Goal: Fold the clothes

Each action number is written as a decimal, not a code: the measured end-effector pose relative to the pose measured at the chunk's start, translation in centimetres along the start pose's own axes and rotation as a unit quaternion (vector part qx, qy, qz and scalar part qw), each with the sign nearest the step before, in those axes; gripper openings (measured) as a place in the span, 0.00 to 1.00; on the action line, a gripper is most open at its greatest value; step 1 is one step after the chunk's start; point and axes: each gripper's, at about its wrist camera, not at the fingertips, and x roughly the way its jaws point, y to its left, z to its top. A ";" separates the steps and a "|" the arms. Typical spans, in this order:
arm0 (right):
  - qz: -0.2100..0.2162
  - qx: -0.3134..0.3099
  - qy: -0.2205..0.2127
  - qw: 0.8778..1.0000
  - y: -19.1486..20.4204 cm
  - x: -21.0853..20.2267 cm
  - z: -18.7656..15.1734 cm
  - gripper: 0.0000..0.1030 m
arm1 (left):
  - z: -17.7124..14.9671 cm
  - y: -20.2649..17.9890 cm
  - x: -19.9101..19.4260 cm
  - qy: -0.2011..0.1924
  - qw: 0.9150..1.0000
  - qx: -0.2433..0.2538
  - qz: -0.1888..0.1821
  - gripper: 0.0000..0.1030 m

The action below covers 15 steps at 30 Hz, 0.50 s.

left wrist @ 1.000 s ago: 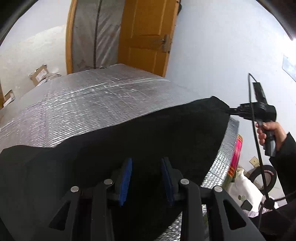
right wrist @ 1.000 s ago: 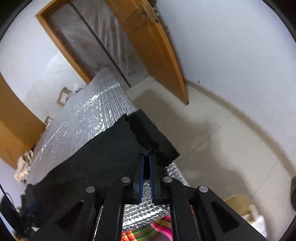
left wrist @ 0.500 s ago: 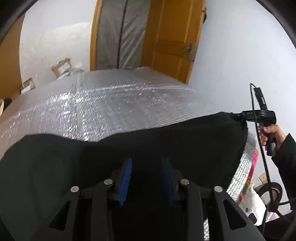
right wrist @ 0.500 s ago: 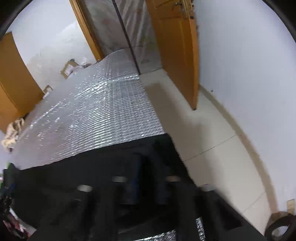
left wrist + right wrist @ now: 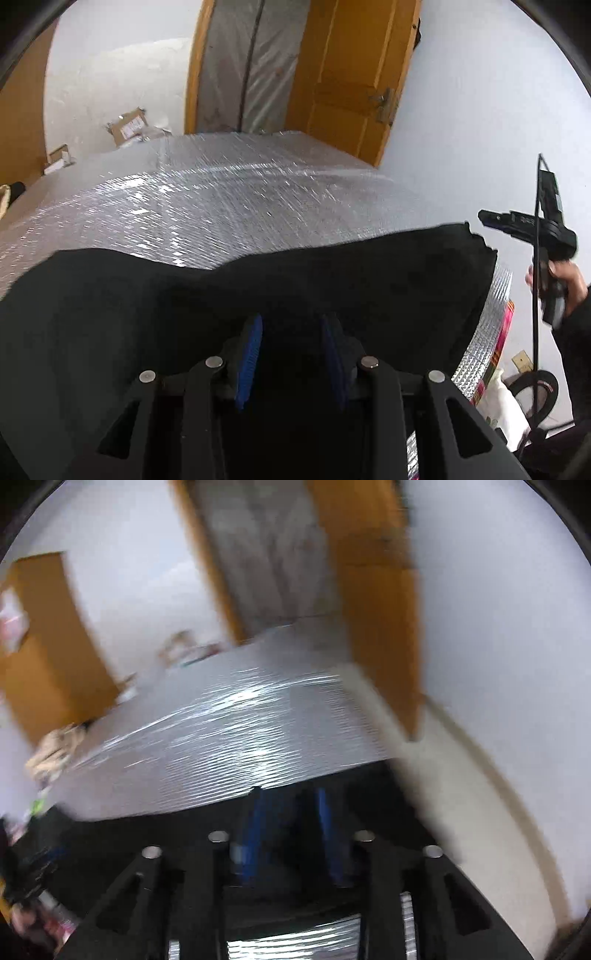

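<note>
A black garment [image 5: 369,280] lies spread along the near edge of the silver foil-covered table [image 5: 240,206]. My left gripper [image 5: 291,321] hovers over its middle, blue pads [image 5: 251,350] apart, with only cloth showing below them. In the same view my right gripper [image 5: 484,217], held by a hand [image 5: 565,280], points at the garment's far right corner with a small gap between them. The right wrist view is blurred by motion. There my right gripper [image 5: 290,794] has its jaws opening, nothing pinched, and the black garment [image 5: 373,794] lies under it at the table [image 5: 229,738] edge.
An orange door [image 5: 354,74] stands open behind the table, beside a plastic-covered doorway. Cardboard boxes [image 5: 127,123] sit at the back left. Right of the table are a colourful cloth [image 5: 502,332], a white bag and a tape roll [image 5: 535,391] on the floor.
The right gripper, shut on the garment's corner a second ago, has let go and drawn back from it. The garment has settled onto the table. The left gripper stayed open and shifted slightly.
</note>
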 end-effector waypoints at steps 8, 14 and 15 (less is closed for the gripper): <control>0.097 -0.085 0.055 0.990 11.0 3.9 -3.9 0.31 | -2.1 5.5 -4.4 -0.026 0.992 -0.075 0.100 0.33; 0.168 -0.100 0.011 0.981 15.1 3.0 -5.1 0.31 | -4.3 10.6 -12.6 -0.145 0.940 -0.170 0.259 0.33; 0.176 -0.104 0.018 0.979 16.1 3.6 -5.1 0.31 | -4.8 11.8 -13.7 -0.153 0.930 -0.186 0.277 0.33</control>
